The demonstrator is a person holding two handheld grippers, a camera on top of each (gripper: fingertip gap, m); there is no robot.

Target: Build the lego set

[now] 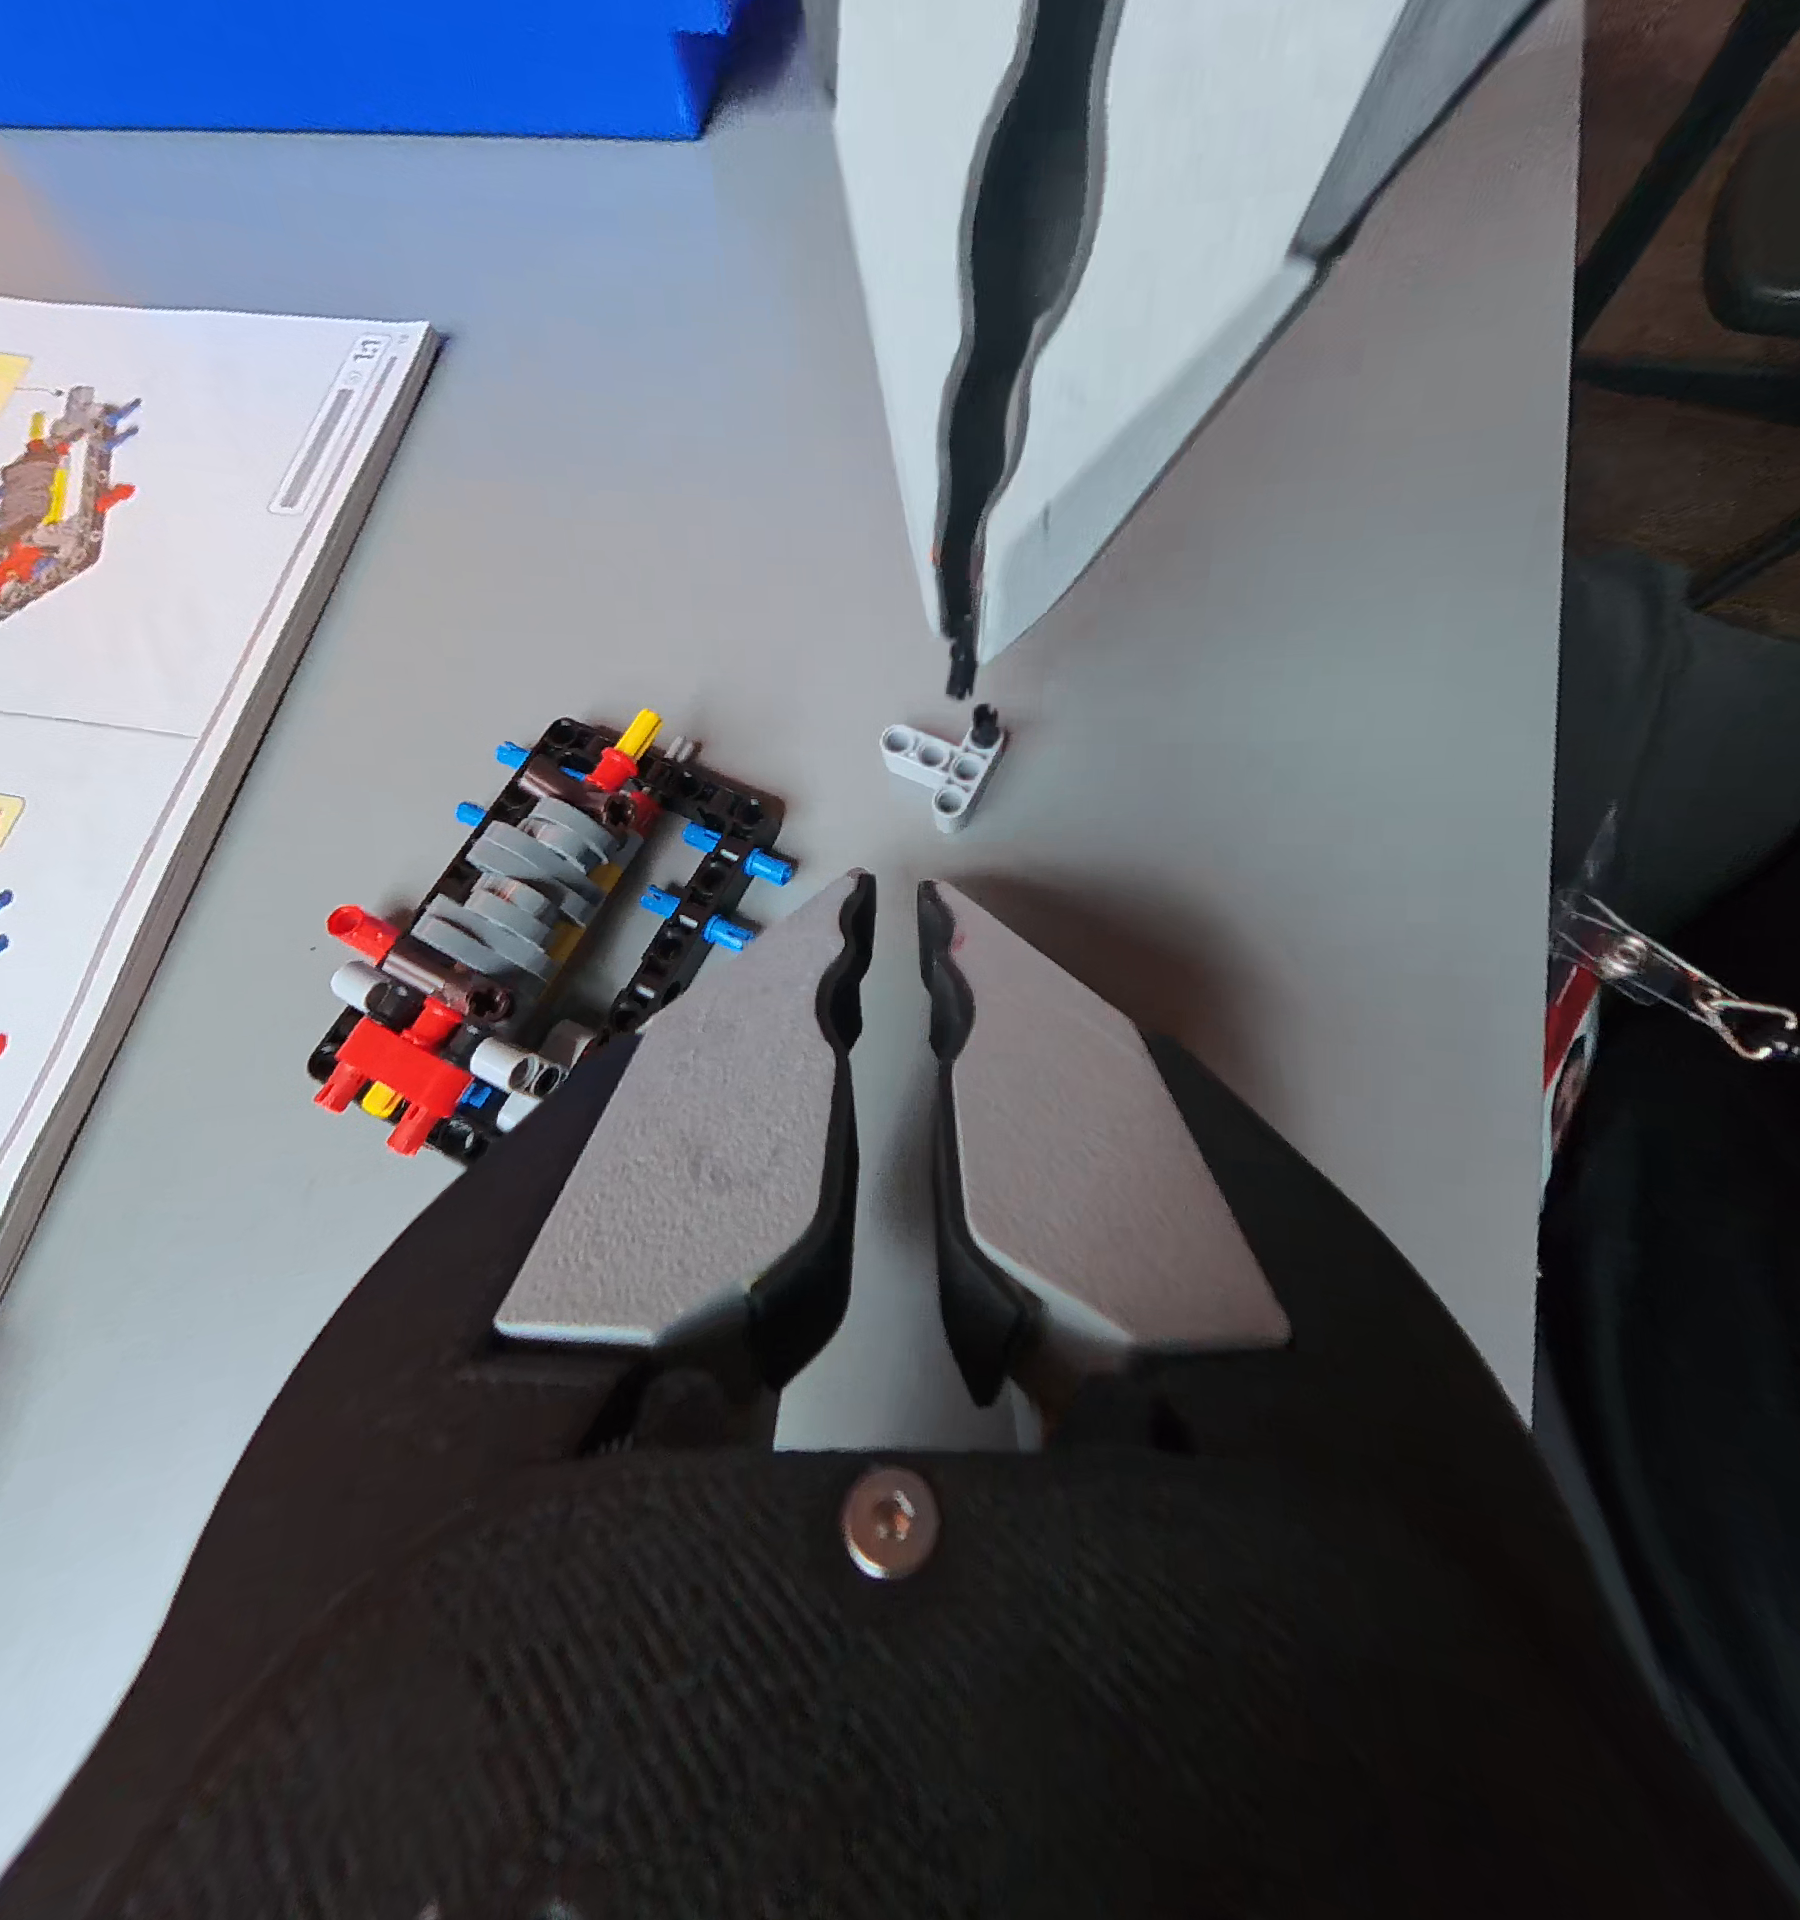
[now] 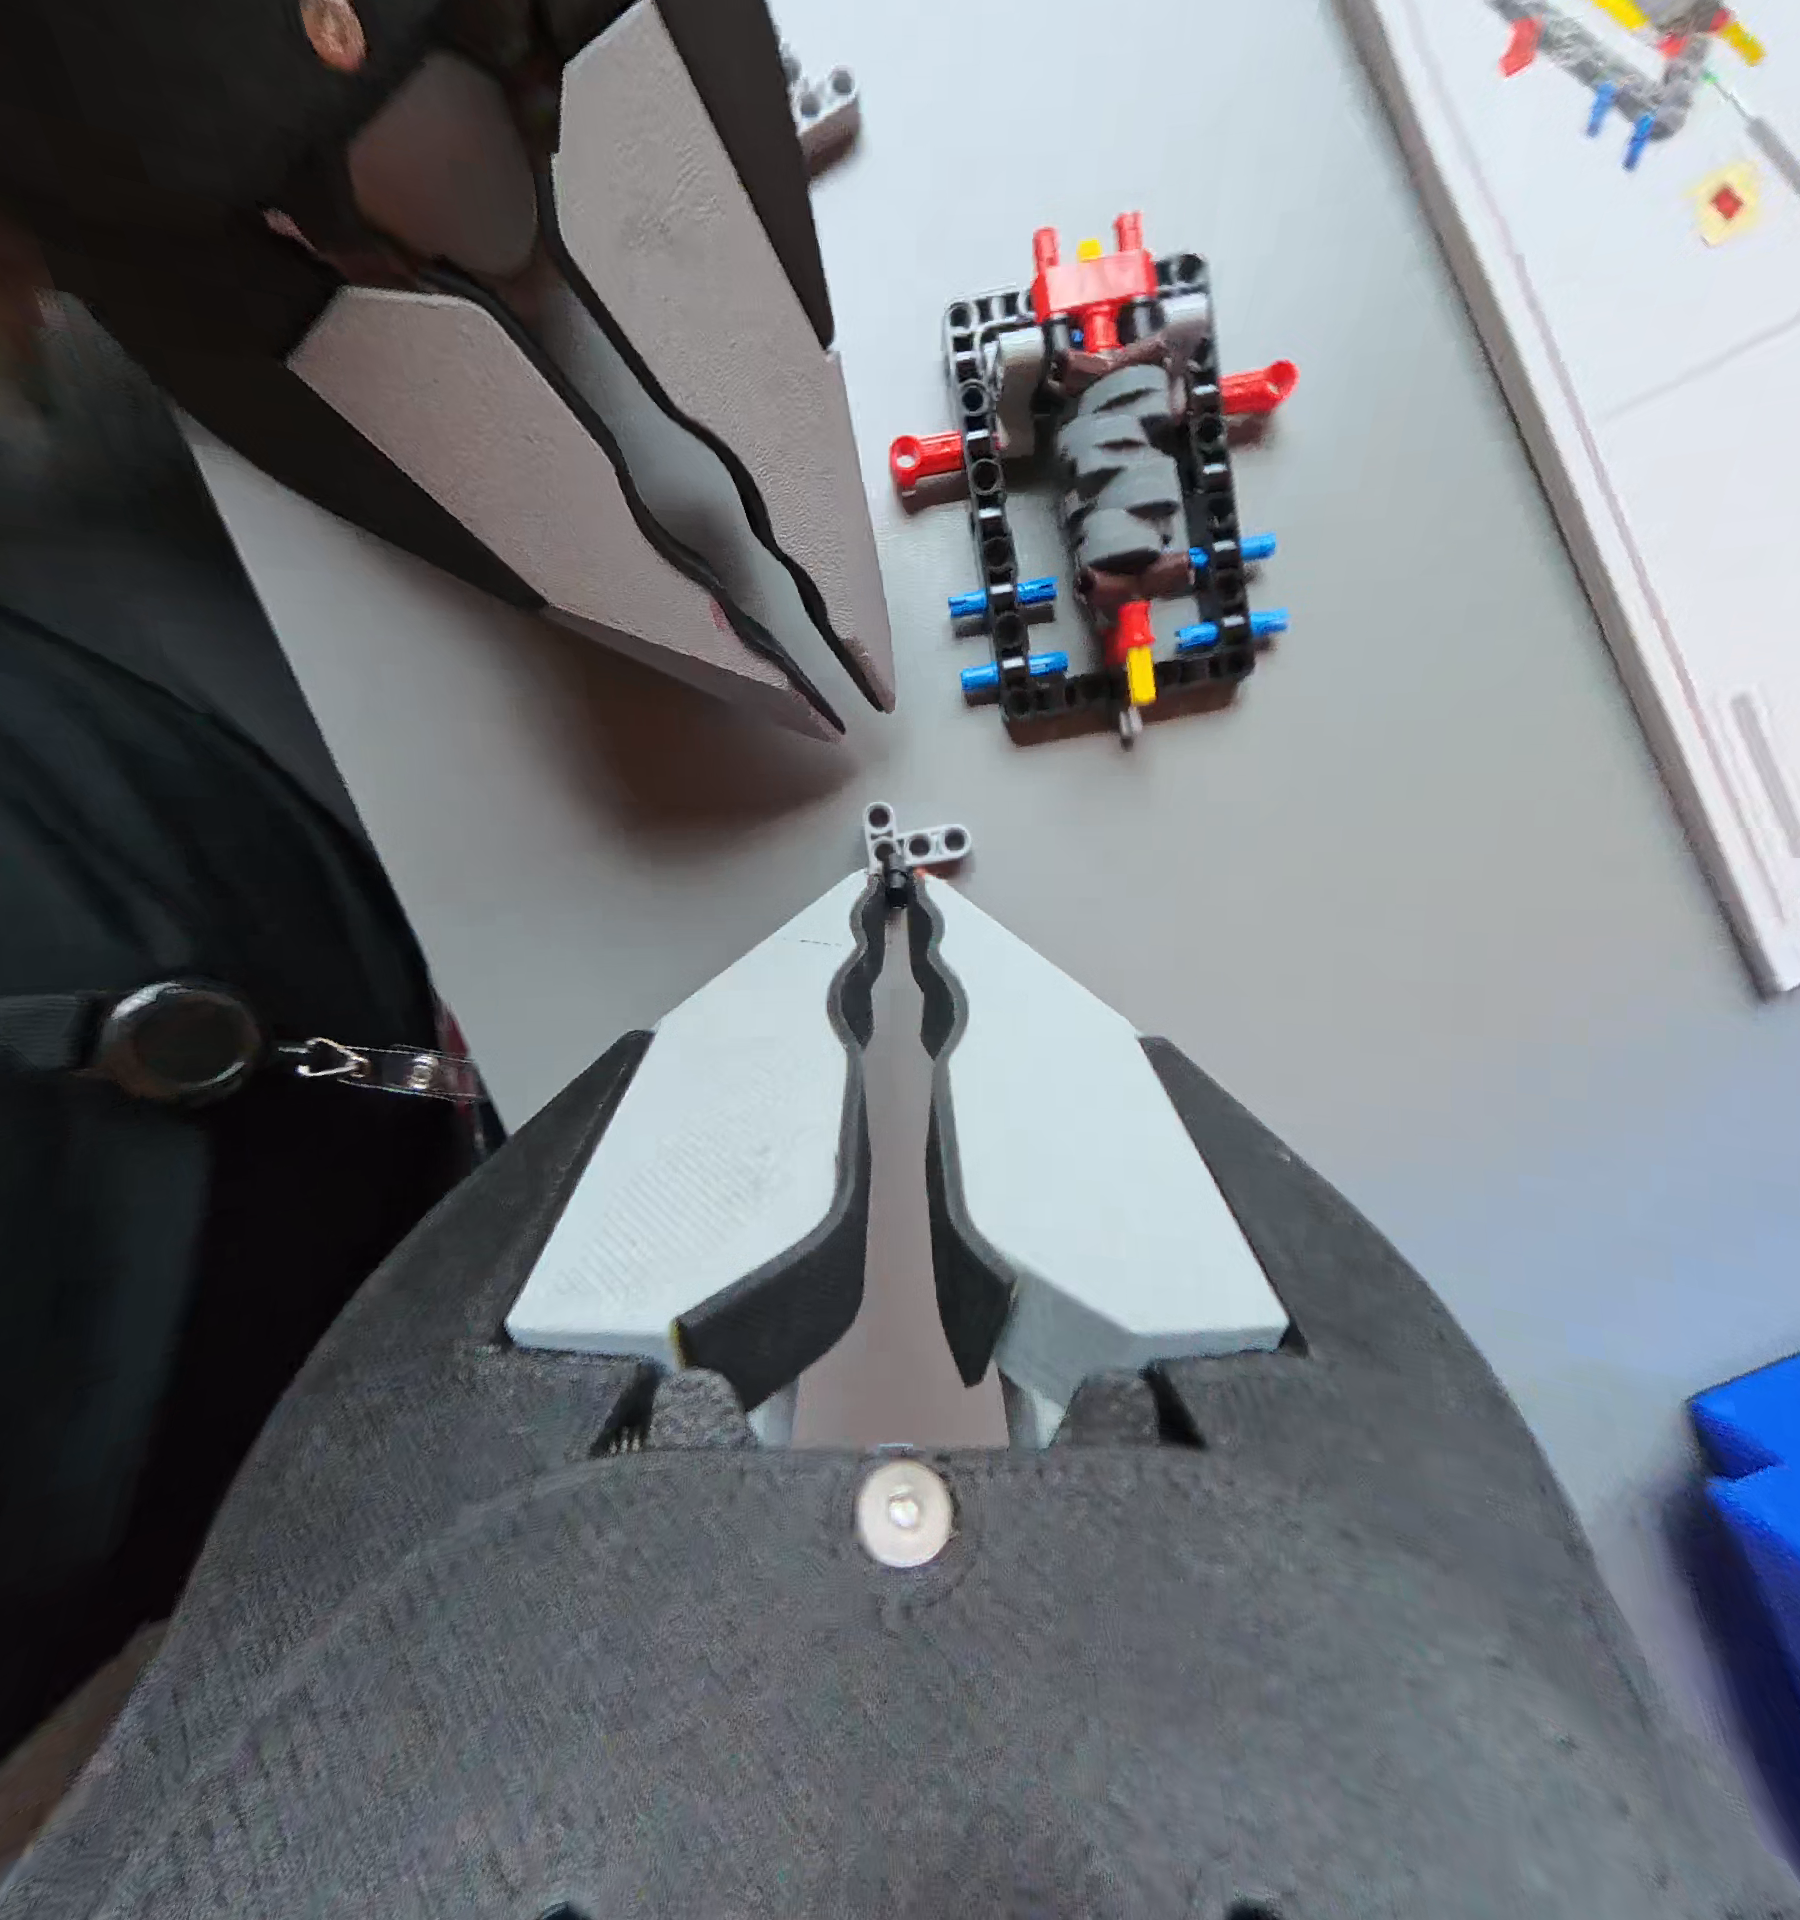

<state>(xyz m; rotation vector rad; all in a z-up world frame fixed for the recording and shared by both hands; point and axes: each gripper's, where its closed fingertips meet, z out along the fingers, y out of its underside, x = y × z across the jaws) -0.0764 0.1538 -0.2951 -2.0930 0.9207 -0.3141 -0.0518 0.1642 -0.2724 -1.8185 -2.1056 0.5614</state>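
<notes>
On the grey table [image 1: 667, 520]: light grey T-shaped piece [image 1: 940, 769] with a black pin [image 1: 982, 717]; right gripper [image 1: 960, 665] pinching a second black pin [image 2: 893, 890] just above; left gripper [image 1: 896, 891] nearby, slightly parted, empty; black-framed assembly [image 1: 553, 925], instruction booklet [image 1: 148, 727] beyond.
</notes>
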